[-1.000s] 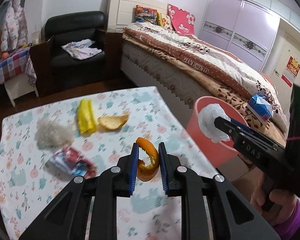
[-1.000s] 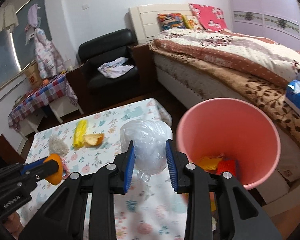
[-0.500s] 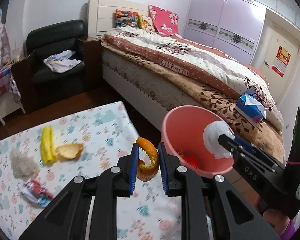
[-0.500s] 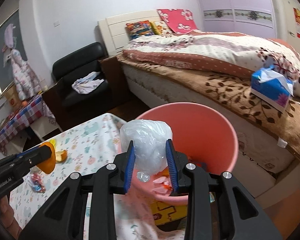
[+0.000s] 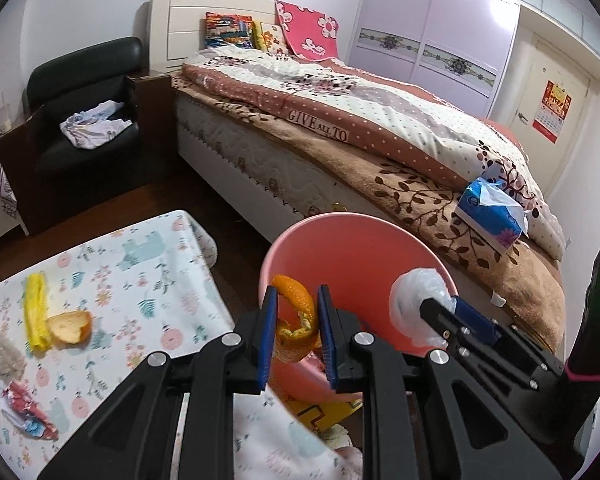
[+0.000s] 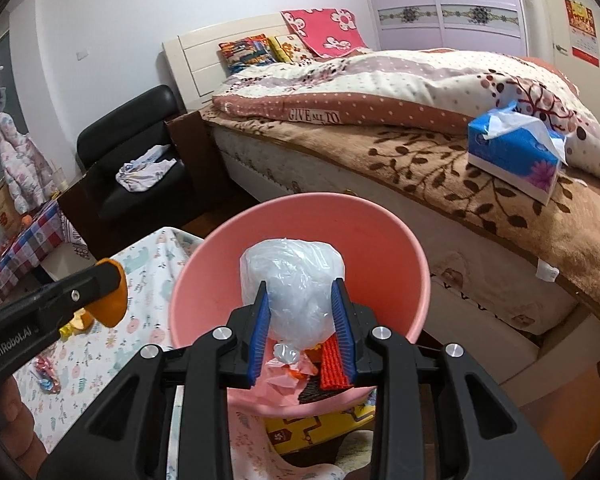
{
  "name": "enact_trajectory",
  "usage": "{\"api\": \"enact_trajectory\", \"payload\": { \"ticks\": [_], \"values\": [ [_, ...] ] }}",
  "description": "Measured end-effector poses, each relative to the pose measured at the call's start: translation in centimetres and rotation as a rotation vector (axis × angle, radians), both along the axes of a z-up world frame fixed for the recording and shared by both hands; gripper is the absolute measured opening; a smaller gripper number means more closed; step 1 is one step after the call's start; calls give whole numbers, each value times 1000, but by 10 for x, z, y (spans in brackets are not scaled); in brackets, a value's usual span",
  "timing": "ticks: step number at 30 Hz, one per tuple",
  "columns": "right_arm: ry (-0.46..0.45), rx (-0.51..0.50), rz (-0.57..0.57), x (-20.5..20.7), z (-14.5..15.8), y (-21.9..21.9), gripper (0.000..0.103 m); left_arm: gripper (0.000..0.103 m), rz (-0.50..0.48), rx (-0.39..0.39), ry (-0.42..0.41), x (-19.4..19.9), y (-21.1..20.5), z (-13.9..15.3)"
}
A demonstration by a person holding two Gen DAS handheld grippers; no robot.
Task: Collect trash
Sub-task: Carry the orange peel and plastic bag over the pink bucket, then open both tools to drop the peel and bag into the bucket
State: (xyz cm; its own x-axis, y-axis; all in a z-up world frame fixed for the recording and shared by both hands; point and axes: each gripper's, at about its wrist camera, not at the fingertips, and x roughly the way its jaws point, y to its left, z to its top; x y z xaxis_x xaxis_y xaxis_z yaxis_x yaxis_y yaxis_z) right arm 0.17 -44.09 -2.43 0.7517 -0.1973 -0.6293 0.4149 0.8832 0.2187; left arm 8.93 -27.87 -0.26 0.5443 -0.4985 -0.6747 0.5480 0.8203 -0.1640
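Note:
My left gripper (image 5: 297,320) is shut on a curled orange peel (image 5: 296,316), held at the near left rim of the pink bin (image 5: 352,240). My right gripper (image 6: 300,322) is shut on a crumpled clear plastic bag (image 6: 292,280), hanging over the mouth of the pink bin (image 6: 204,264). Red and pink scraps (image 6: 332,364) lie at the bin's bottom. On the floral tablecloth (image 5: 140,280) remain a yellow wrapper (image 5: 36,308), an orange peel half (image 5: 70,326), a clear plastic wad (image 5: 0,350) and a red wrapper (image 5: 24,416). The left gripper with its peel (image 6: 112,296) shows at the left of the right wrist view.
A bed (image 5: 340,120) with a quilt runs behind the bin, a blue tissue box (image 5: 492,212) on its edge. A black armchair (image 5: 84,120) with clothes stands at the back left. A yellow mat (image 6: 316,424) lies under the bin.
Both grippers have swung right, off the table toward the bin. The peel now hangs at the bin's rim and the plastic bag over its opening. Both grips are unchanged.

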Motion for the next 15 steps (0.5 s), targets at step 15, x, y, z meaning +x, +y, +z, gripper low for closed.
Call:
{"api": "enact_trajectory", "payload": {
  "ticks": [15],
  "values": [
    [46,38,-18,10,-24,-17,31,26,-36,-10,90,23,-30,-33]
  ]
}}
